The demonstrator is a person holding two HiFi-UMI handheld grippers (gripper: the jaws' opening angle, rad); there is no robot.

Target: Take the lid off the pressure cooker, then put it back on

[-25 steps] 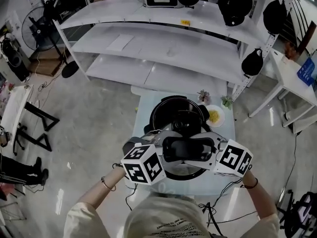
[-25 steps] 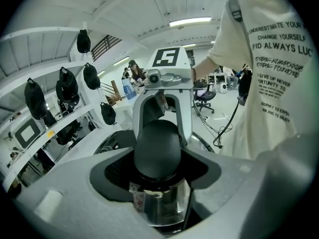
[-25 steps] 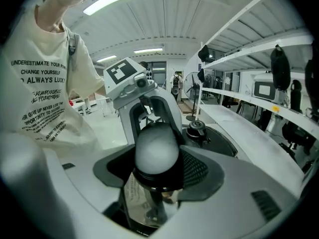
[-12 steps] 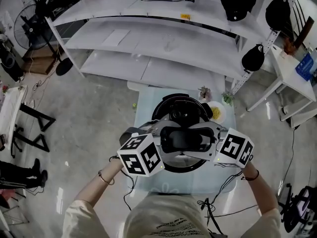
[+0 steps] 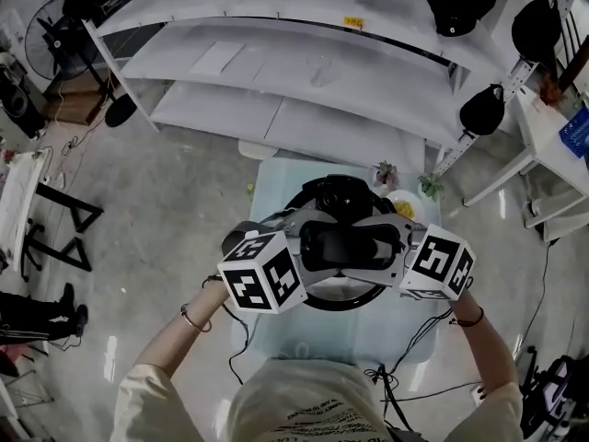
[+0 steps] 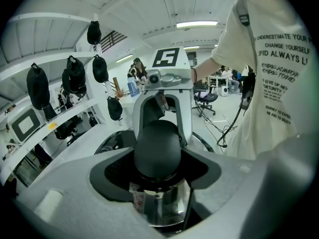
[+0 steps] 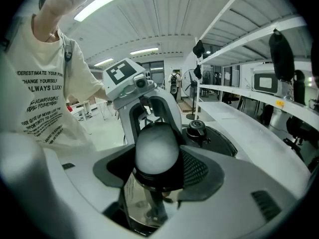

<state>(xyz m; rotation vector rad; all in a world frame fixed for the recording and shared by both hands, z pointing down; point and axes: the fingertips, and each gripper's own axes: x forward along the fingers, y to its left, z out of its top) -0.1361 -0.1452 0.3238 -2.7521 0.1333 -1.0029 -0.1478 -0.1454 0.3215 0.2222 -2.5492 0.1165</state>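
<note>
The pressure cooker (image 5: 339, 190) stands black and round on a small table (image 5: 272, 191). Its steel lid (image 5: 342, 295) with a black handle (image 5: 350, 245) hangs over the pot and hides most of the opening. My left gripper (image 5: 317, 247) and right gripper (image 5: 386, 247) clamp that handle from opposite sides. In the left gripper view the black knob (image 6: 157, 148) sits between my left gripper's (image 6: 157, 168) jaws, with the steel lid (image 6: 160, 205) below. In the right gripper view my right gripper (image 7: 157, 171) holds the same knob (image 7: 157, 151), and the cooker's rim (image 7: 222, 142) shows behind.
A plate with yellow food (image 5: 406, 209) and a small plant (image 5: 380, 175) stand at the table's far right. Long white shelves (image 5: 276, 109) run behind the table. A fan (image 5: 46, 37) stands far left. Cables (image 5: 405, 357) hang at the table's near edge.
Both grippers have carried the lid away from the person, toward the cooker. The open pot, plainly visible before, is now mostly covered by the lid.
</note>
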